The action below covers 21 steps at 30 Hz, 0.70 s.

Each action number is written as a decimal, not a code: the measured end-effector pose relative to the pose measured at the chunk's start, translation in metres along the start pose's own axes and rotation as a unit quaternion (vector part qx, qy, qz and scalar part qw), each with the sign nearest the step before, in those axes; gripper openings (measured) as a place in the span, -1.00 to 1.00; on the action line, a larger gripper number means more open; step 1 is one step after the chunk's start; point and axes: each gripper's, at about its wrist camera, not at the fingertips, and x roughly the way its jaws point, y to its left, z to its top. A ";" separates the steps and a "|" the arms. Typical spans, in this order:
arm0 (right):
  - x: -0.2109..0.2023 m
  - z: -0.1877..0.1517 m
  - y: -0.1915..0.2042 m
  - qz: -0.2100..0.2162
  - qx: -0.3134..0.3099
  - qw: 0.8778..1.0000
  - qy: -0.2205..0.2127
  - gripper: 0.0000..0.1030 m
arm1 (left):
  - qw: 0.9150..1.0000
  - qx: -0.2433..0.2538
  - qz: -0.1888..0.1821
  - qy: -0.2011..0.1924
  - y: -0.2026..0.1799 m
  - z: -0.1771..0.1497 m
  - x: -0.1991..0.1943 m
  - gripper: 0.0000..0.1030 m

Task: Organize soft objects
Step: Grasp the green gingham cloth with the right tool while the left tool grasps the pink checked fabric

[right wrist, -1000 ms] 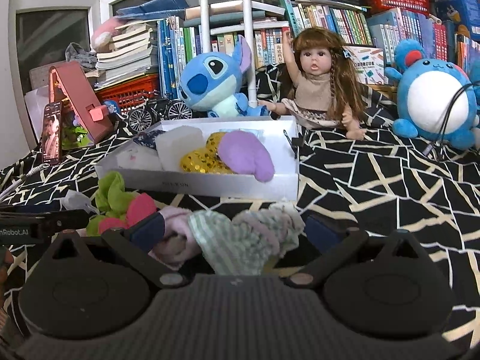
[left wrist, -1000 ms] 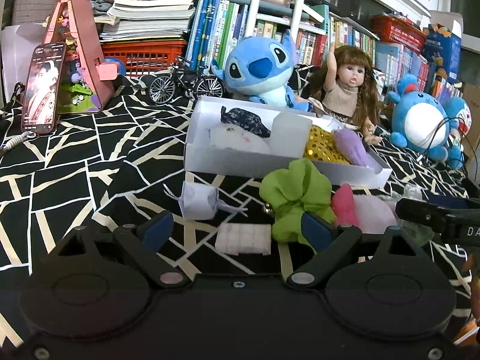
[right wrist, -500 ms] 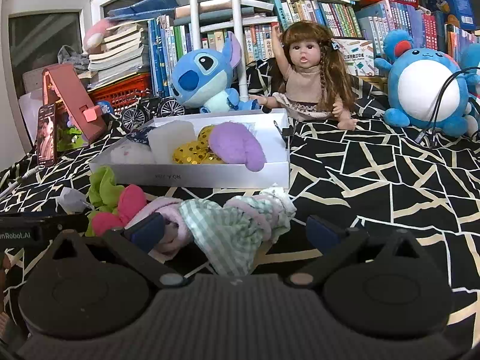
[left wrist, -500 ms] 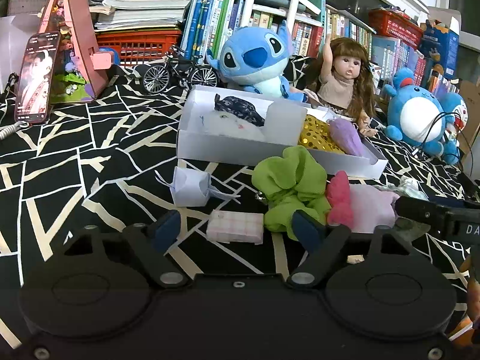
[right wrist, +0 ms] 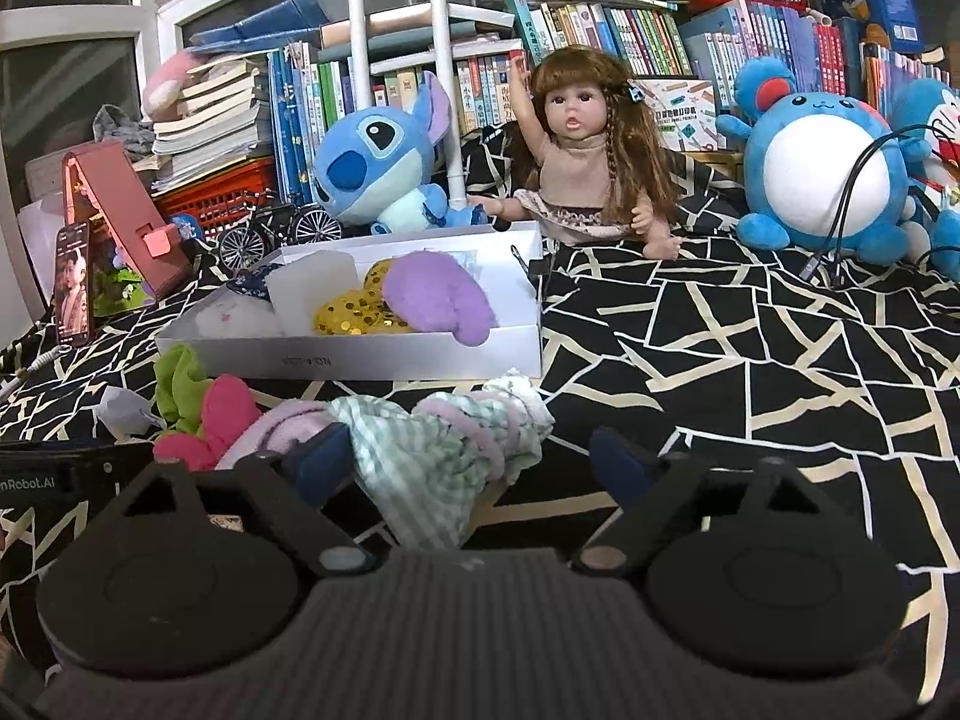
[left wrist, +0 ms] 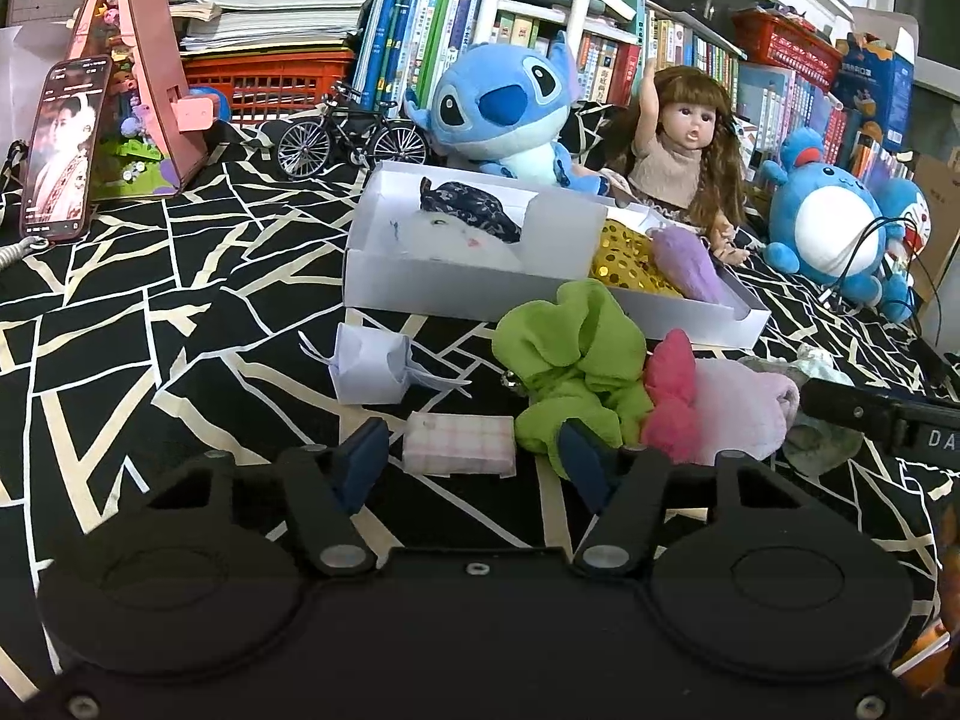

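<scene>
My left gripper (left wrist: pixel 471 465) has been closing around the pink checked pad (left wrist: pixel 459 443), pads not yet touching. My right gripper (right wrist: pixel 474 459), also narrowing, straddles the green checked cloth (right wrist: pixel 432 450) near the white box (right wrist: pixel 384 354), ungripped.

A phone (left wrist: pixel 63 147) leans at the cloth's left edge; a toy bicycle (left wrist: pixel 351 138) and doll (left wrist: pixel 687 150) stand along its back edge.

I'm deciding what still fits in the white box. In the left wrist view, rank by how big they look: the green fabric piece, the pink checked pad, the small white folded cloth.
Largest to smallest:
1. green fabric piece, clearly the biggest.
2. pink checked pad and small white folded cloth look about alike; the pad lies nearer the camera, so I won't rank them.
</scene>
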 end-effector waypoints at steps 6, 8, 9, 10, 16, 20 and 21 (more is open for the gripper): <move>0.005 -0.003 0.002 0.003 -0.001 1.000 0.009 0.66 | 1.000 0.011 0.006 -0.002 -0.002 -0.001 0.001 0.20; 0.007 -0.002 0.004 0.003 -0.002 1.000 0.011 0.64 | 1.000 0.017 0.008 -0.003 -0.004 -0.001 0.001 0.20; 0.008 -0.002 0.004 0.004 -0.003 1.000 0.012 0.62 | 1.000 0.018 0.009 -0.002 -0.004 -0.001 0.002 0.20; 0.009 -0.002 0.004 0.004 -0.002 1.000 0.013 0.61 | 1.000 0.017 0.009 -0.002 -0.004 -0.002 0.002 0.20; 0.015 -0.003 0.006 0.006 0.002 1.000 0.021 0.53 | 1.000 0.001 0.005 0.002 -0.002 0.000 0.000 0.19; 0.017 -0.004 0.007 0.008 0.002 1.000 0.025 0.41 | 1.000 0.000 -0.001 -0.007 -0.001 0.002 -0.009 0.19; 0.018 -0.004 0.008 0.008 0.001 1.000 0.025 0.37 | 1.000 0.007 0.000 -0.010 -0.002 0.002 -0.010 0.19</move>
